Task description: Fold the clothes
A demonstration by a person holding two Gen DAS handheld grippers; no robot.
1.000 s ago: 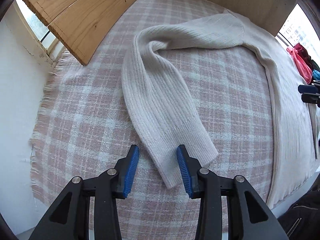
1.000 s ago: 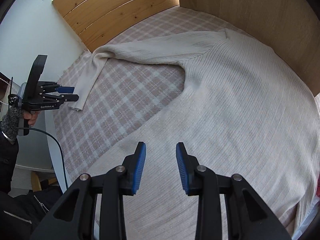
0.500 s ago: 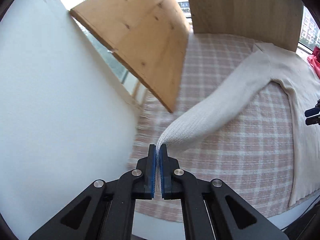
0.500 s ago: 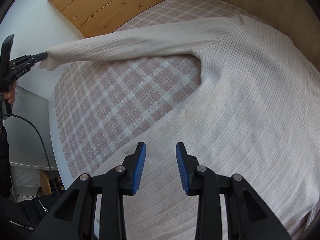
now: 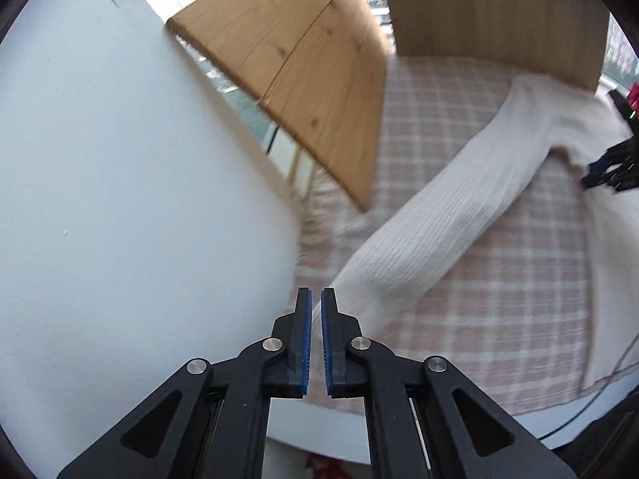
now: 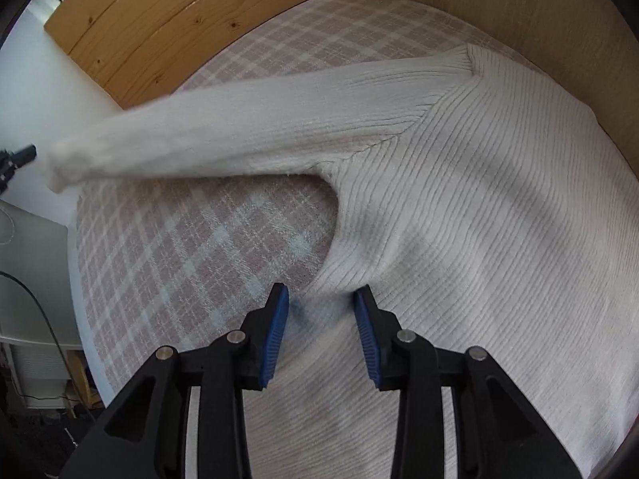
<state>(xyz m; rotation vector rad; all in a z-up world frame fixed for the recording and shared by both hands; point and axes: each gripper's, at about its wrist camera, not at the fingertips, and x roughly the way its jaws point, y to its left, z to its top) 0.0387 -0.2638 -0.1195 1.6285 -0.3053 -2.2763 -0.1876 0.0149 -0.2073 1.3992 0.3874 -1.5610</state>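
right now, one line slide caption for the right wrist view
Right gripper, jaws apart, over the side edge of a cream ribbed sweater on a plaid blanket, its sleeve stretched out leftward.

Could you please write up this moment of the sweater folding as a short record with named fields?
garment: cream ribbed sweater, body flat on the plaid blanket
sleeve: sleeve stretched out sideways, lifted off the blanket
left gripper: left gripper closed, the sleeve's cuff end at its tips
right gripper: right gripper open, jaws either side of the sweater's side edge below the armpit, just been opening slightly
surroundings: wooden panels behind the blanket
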